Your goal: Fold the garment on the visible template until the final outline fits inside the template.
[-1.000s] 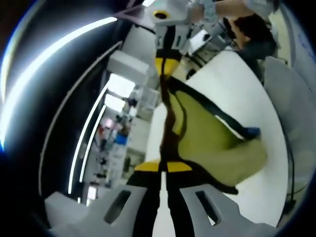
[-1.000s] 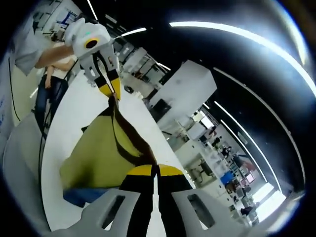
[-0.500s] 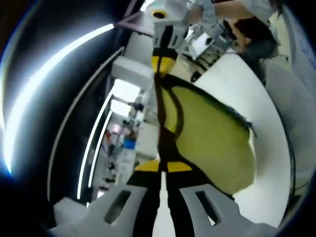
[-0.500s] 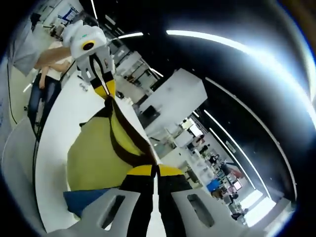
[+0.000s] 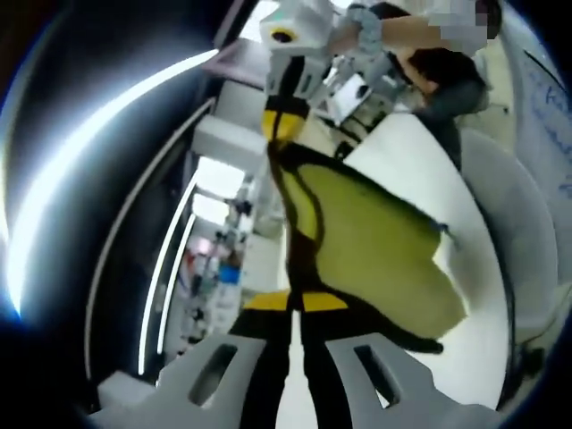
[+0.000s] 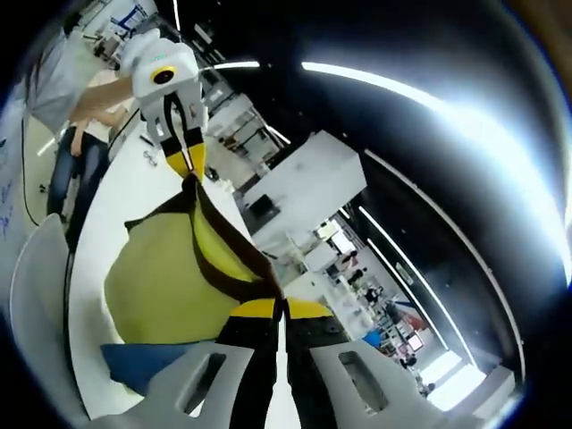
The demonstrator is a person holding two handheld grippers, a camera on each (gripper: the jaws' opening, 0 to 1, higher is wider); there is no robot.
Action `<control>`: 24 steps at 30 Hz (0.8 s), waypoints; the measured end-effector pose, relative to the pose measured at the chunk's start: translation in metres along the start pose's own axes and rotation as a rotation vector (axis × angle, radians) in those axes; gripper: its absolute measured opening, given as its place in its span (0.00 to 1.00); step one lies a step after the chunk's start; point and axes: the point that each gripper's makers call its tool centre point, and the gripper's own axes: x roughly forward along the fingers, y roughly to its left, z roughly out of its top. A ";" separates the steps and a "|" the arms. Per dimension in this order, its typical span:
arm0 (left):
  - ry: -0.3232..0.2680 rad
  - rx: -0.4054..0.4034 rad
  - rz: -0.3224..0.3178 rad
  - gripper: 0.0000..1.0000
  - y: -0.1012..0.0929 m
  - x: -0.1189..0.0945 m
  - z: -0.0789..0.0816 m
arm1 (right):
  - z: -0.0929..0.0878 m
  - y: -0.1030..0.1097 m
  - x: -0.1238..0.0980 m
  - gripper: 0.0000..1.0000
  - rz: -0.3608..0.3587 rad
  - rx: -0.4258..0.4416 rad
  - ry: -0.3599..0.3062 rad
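A yellow-green garment with a dark brown edge band hangs stretched between my two grippers above the white table. In the left gripper view my left gripper is shut on the band at the bottom. My right gripper pinches the band's far end at the top. In the right gripper view my right gripper is shut on the band, and the left gripper holds the far end. The garment sags toward the table. Under its low end lies a blue sheet, whose corner peeks out.
A person's hand and sleeve hold the far gripper, with legs in dark trousers beyond the table. White chair backs stand along the table's edge. Shelves, white cabinets and ceiling strip lights lie behind.
Both grippers keep their hold on the band. The garment's hanging body has swung and spread a little wider, and both cameras have tilted slightly.
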 end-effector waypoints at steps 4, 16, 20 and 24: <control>-0.017 0.006 -0.012 0.00 -0.005 -0.007 0.010 | 0.004 0.006 -0.011 0.02 -0.016 -0.008 -0.004; -0.051 0.049 -0.037 0.00 -0.015 -0.025 0.036 | 0.014 0.011 -0.037 0.02 -0.040 -0.014 -0.005; -0.043 0.065 -0.051 0.00 -0.017 -0.027 0.039 | 0.016 0.013 -0.042 0.02 -0.041 -0.020 0.001; -0.047 0.065 -0.068 0.00 -0.022 -0.029 0.043 | 0.014 0.018 -0.044 0.02 -0.042 -0.013 0.003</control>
